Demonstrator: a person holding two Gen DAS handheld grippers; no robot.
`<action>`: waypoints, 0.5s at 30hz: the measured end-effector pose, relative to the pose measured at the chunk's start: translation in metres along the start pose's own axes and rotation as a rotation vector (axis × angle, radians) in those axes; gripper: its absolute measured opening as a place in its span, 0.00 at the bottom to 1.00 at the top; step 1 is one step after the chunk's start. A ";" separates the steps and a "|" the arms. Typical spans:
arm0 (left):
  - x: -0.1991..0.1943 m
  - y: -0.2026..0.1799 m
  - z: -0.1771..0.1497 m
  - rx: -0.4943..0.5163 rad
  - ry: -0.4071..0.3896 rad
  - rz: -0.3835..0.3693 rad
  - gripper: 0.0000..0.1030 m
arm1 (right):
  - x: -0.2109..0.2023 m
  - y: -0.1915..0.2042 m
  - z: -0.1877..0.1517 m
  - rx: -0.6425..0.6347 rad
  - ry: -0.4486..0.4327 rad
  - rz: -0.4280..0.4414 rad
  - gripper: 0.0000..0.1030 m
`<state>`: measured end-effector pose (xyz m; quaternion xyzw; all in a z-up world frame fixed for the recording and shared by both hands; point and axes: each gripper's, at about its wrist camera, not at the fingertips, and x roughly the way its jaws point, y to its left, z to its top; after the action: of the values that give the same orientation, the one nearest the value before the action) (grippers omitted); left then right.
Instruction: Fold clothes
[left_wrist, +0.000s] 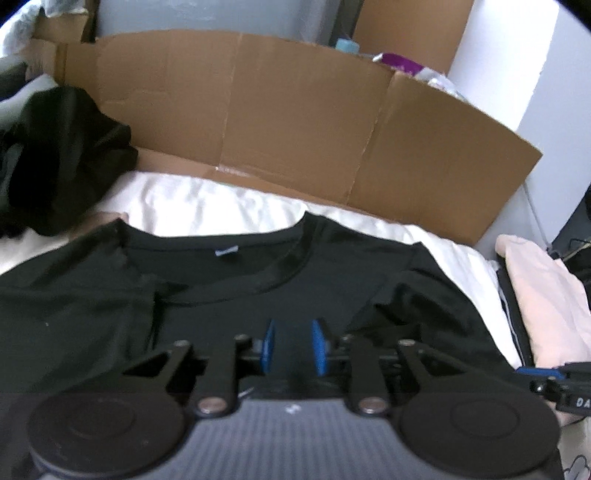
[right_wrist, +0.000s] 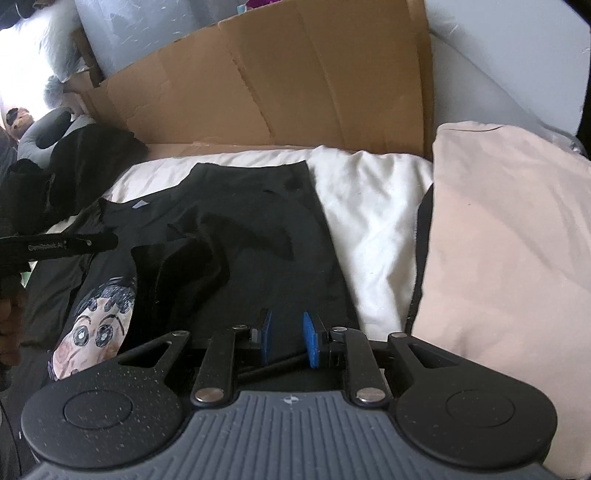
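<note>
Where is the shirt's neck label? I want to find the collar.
In the left wrist view the blue neck label sits inside the black T-shirt's collar, ahead of the left gripper, toward the cardboard.

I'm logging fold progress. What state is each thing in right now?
Black T-shirt: spread on the bed, collar up, right side folded over the print.
Left gripper: open, over the shirt, holding nothing.
Right gripper: open, holding nothing.
Dark clothes heap: crumpled, unfolded.
Cardboard: flattened, standing behind the bed.
Pink pillow: lying beside the shirt.
</note>
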<state>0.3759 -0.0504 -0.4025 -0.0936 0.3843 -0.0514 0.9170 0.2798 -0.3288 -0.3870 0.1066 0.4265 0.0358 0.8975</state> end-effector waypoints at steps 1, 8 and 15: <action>-0.001 -0.003 0.000 0.002 -0.006 -0.010 0.31 | 0.001 0.001 0.000 -0.006 0.002 0.003 0.24; 0.019 -0.040 -0.003 0.108 0.030 -0.084 0.60 | 0.007 0.005 -0.002 -0.023 0.028 0.016 0.25; 0.048 -0.049 -0.008 0.159 0.107 -0.054 0.53 | 0.017 0.004 -0.008 -0.039 0.065 0.013 0.26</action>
<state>0.4026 -0.1078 -0.4311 -0.0282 0.4247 -0.1113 0.8980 0.2846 -0.3214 -0.4037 0.0906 0.4541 0.0532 0.8847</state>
